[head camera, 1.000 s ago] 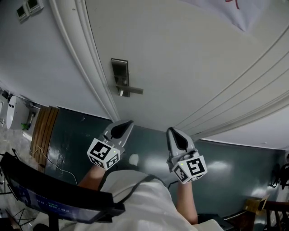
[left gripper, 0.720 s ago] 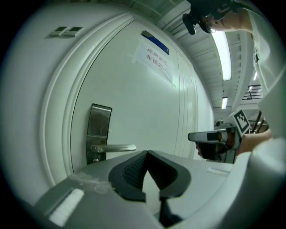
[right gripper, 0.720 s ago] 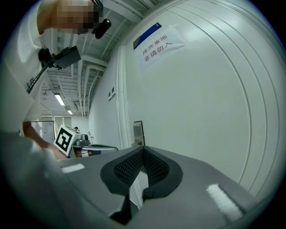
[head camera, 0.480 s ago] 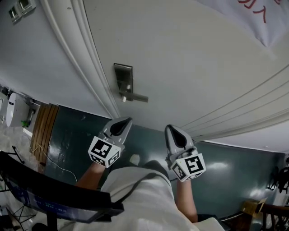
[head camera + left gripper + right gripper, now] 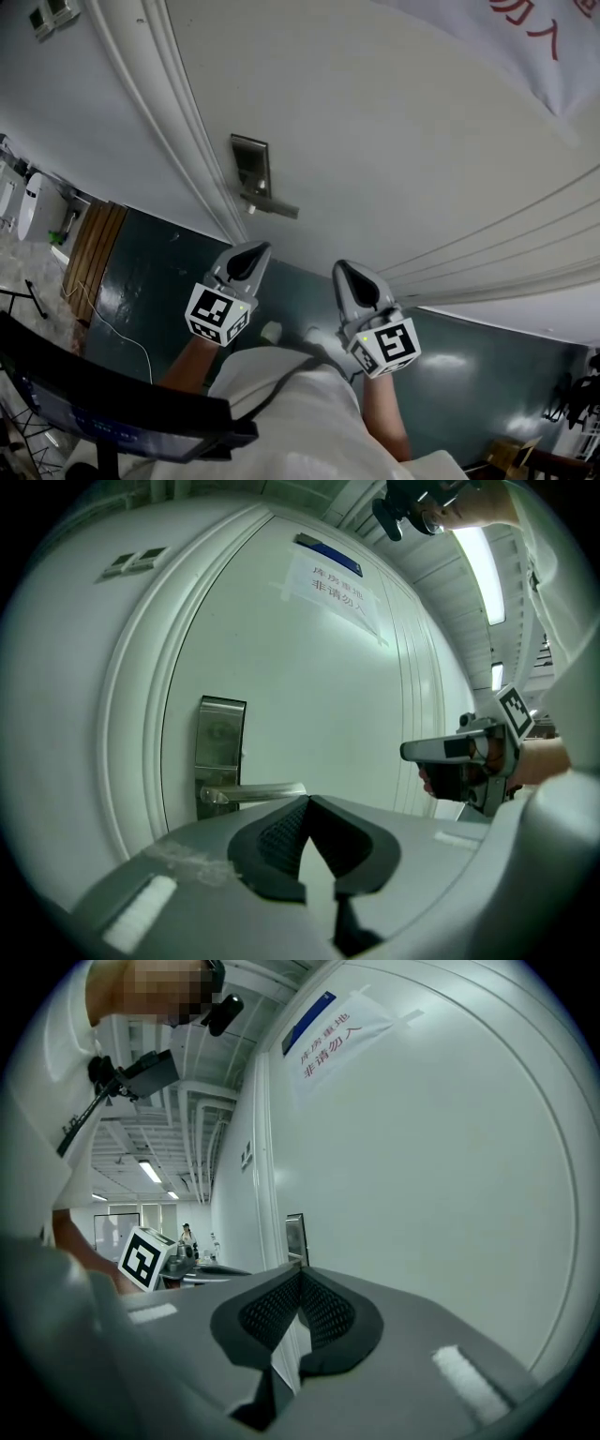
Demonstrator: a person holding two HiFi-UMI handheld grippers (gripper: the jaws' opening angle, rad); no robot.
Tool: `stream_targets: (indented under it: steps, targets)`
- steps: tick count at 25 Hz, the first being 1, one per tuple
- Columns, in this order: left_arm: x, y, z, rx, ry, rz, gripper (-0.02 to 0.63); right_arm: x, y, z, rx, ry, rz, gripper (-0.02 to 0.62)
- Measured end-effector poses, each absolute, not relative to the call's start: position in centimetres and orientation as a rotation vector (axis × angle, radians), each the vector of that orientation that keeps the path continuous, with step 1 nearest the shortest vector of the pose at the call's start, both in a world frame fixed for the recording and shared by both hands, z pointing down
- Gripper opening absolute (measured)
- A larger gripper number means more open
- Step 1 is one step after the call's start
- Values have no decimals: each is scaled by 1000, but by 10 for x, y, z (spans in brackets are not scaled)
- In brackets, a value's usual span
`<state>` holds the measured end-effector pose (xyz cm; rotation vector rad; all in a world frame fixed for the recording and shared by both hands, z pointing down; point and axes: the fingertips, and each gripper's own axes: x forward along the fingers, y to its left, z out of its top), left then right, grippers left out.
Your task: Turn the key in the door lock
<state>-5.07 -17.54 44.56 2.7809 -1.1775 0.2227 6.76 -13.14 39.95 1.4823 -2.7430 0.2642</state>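
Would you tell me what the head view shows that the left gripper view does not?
Only the head view: the dark green floor, and the left gripper from outside with its marker cube. Only the left gripper view: the ceiling lights, the blue strip above the paper sign, and the left jaws up close, shut with nothing between them. Both: the white door with its paper sign, its metal lock plate, the lever handle and the right gripper. Neither shows a key.
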Motion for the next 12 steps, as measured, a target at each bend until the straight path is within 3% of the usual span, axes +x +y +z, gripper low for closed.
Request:
stream_targets:
  steps: [7,11,12]
  targets:
    - [-46,-173,440,2789,-1315,250,6,79,-134,396,1398,-2787,255,8]
    - [-56,-180,459,2852,-1462,483,11,80,-136,396,1379,-2805,259,8]
    - [-59,-183,468,2873,-1502,572,41,79,-136,397,1373,-2807,257,8]
